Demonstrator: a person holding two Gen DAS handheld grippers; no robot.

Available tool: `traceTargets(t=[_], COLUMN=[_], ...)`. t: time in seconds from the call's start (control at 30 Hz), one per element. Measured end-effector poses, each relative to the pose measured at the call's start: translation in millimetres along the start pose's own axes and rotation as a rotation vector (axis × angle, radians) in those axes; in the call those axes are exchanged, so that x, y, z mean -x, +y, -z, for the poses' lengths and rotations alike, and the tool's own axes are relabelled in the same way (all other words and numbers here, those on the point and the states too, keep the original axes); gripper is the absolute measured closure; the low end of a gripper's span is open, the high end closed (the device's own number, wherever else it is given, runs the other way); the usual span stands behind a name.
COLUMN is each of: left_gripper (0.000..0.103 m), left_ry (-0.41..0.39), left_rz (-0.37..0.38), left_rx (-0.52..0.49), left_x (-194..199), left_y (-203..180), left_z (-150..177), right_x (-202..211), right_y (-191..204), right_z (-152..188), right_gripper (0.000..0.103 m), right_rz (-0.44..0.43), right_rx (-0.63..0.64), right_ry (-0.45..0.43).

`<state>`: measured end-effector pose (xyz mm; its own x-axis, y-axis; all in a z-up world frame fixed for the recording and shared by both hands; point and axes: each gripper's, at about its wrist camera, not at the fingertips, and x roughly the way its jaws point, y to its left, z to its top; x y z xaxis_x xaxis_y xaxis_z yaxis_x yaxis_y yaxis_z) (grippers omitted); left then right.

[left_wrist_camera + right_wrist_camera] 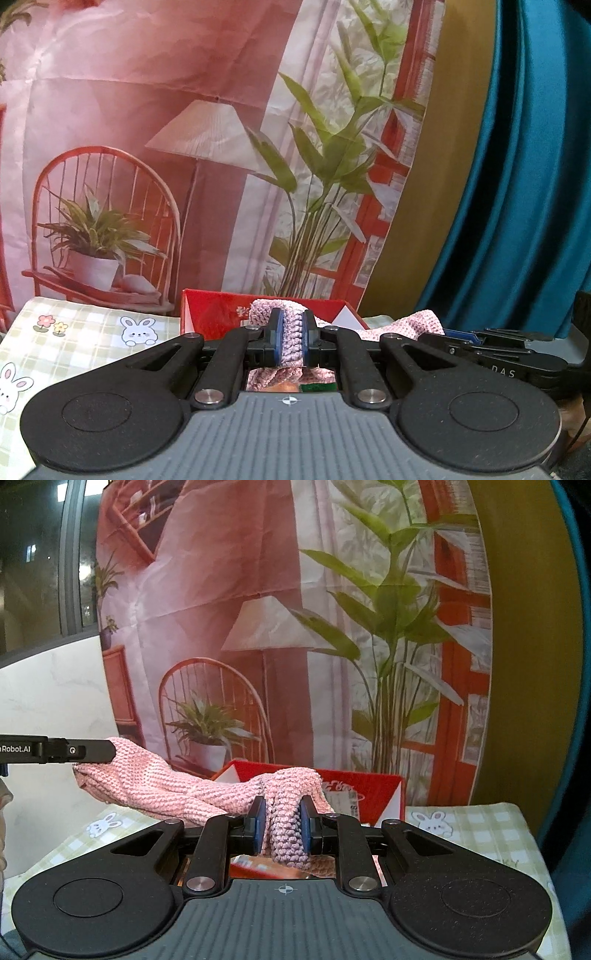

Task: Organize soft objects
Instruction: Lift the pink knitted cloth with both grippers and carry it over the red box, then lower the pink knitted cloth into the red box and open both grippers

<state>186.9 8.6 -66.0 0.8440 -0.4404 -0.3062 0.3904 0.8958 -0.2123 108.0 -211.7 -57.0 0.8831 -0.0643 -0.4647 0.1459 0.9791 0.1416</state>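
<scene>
A pink knitted cloth (166, 786) hangs stretched between both grippers above the table. In the left wrist view my left gripper (291, 338) is shut on one end of the pink knitted cloth (291, 343), which bunches between the blue pads. My right gripper (282, 823) is shut on the other end, a thick fold squeezed between its pads. The left gripper (88, 751) also shows at the left of the right wrist view, clamped on the cloth's far corner. The right gripper (491, 347) appears at the right of the left wrist view. Behind the cloth stands an open red box (369, 786).
The table wears a green checked cloth with bunny prints (85, 332). The red box (218, 310) sits at its far edge, against a printed backdrop of a chair, lamp and plants (207, 147). A teal curtain (517, 166) hangs at the right.
</scene>
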Motion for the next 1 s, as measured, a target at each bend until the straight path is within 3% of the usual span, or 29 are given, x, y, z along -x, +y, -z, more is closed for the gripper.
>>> traceTargets(t=[0.4, 0.7, 1.0], left_gripper=[0.092, 0.092, 0.092], left_ry=[0.107, 0.221, 0.274], left_rz=[-0.023, -0.05, -0.054], left_rx=[-0.021, 0.003, 0.033], left_x=[-66.0, -121.6, -160.8], left_y=[7.9, 24.7, 44.9], left_z=[-28.5, -22.1, -20.9], right_x=[-57.9, -106.6, -157.0], right_y=[-31.2, -49.4, -51.3], right_z=[-24.0, -13.2, -7.4], right_gripper=[0.085, 0.085, 0.086], right_rz=[0.026, 0.063, 0.1], right_rx=[-0.005, -0.011, 0.005], right_ry=[0.04, 0.122, 0.182])
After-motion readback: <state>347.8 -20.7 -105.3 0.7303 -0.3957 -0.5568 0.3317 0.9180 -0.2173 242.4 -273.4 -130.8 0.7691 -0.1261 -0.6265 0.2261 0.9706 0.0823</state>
